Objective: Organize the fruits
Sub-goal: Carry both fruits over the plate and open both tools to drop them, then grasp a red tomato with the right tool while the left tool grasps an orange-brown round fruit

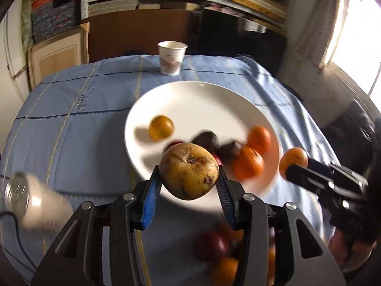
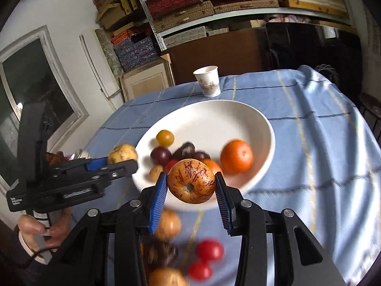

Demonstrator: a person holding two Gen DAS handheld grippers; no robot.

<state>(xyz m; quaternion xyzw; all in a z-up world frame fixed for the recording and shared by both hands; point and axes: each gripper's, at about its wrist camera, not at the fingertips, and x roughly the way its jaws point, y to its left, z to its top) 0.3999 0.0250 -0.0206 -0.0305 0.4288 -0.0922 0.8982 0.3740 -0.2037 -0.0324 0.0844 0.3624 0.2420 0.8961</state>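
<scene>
1. Left wrist view. The left gripper [image 1: 189,181] is clamped on a round tan-yellow fruit with brown speckles [image 1: 189,171], carried above the 6 o'clock rim of the wide white ceramic plate [image 1: 202,100]. On the plate lie a small yellow fruit [image 1: 161,127] at 9 o'clock, dark purple fruits [image 1: 207,140] at centre and two orange fruits [image 1: 252,157] toward 4 o'clock. A white paper cup [image 1: 172,58] stands beyond the plate at 12 o'clock on the blue checked tablecloth [image 1: 71,119].
2. Right wrist view. The right gripper [image 2: 190,186] is closed on an orange-tan fruit with red streaks [image 2: 191,181], also over the plate's near rim. Loose red fruits [image 2: 207,250] and other blurred fruits remain on the cloth at 6 o'clock, apart from the plate.
3. Step in hand, as judged: both fruits are in transport to the plate.
4. Next move, as judged: lower each fruit into a bare part of the plate, then part the jaws slowly, since round fruit may roll.
</scene>
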